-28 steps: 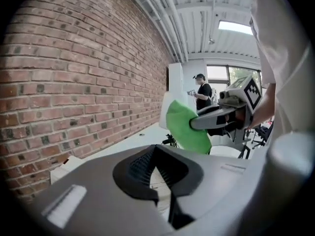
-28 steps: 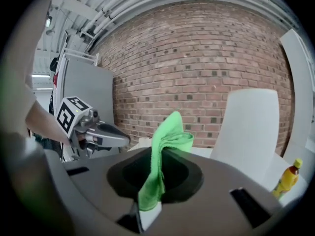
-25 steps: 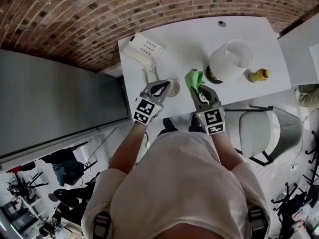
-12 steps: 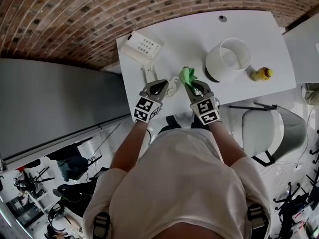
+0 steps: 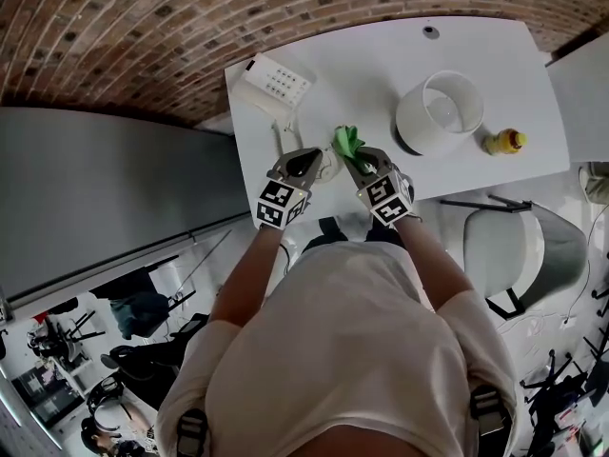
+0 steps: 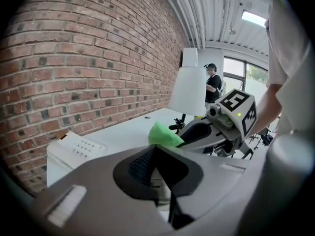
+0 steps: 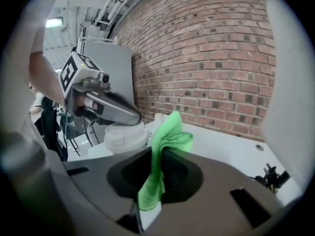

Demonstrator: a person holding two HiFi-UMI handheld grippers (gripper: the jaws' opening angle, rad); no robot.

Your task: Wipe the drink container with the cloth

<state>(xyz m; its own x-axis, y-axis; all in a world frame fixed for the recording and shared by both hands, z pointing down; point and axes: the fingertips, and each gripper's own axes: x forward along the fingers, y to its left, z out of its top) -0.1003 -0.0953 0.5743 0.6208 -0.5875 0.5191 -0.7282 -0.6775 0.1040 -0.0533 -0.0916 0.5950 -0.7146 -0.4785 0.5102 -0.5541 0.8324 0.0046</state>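
Cloth (image 7: 170,136) — seemingly upright — in right tool (image 7: 156,181)

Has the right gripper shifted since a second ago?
Yes: the right gripper and cloth moved left, away from the white cylinder, toward the drink container.

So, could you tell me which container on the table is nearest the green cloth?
The small white cup in the left gripper, right beside the cloth; the big white tub and the yellow bottle stand farther right.

White table (image 5: 366,60): keypad box (image 5: 276,83), white tub (image 5: 415,128), possibly small yellow bottle (image 5: 504,143).
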